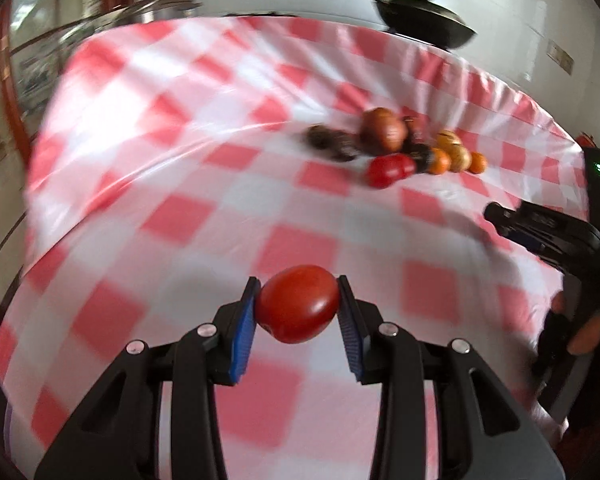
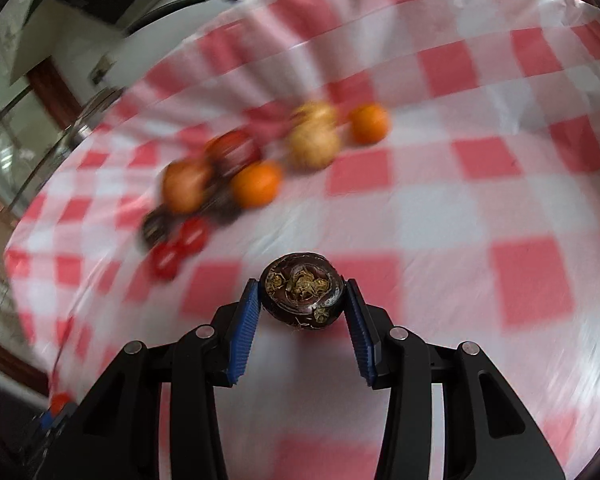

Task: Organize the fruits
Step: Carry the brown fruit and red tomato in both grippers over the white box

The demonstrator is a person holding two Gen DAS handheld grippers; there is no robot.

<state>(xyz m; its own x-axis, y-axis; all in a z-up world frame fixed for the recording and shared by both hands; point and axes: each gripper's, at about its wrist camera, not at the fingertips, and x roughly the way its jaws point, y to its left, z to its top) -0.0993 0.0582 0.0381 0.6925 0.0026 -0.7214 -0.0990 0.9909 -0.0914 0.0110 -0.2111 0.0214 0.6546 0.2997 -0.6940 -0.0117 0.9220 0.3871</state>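
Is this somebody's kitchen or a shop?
Probably a home kitchen or dining room: a table under a red-and-white checked cloth, a black pan with a lid behind it, and a small heap of fruit on the cloth.

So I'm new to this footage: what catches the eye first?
Each pair of tongs grips a fruit: the left tongs hold a red tomato, the right tongs a dark round fruit. Beyond lies a blurred fruit pile on the red-checked tablecloth.

Blurred fruit pile (image 1: pixel 400 148) on checkered tablecloth (image 1: pixel 172 216)
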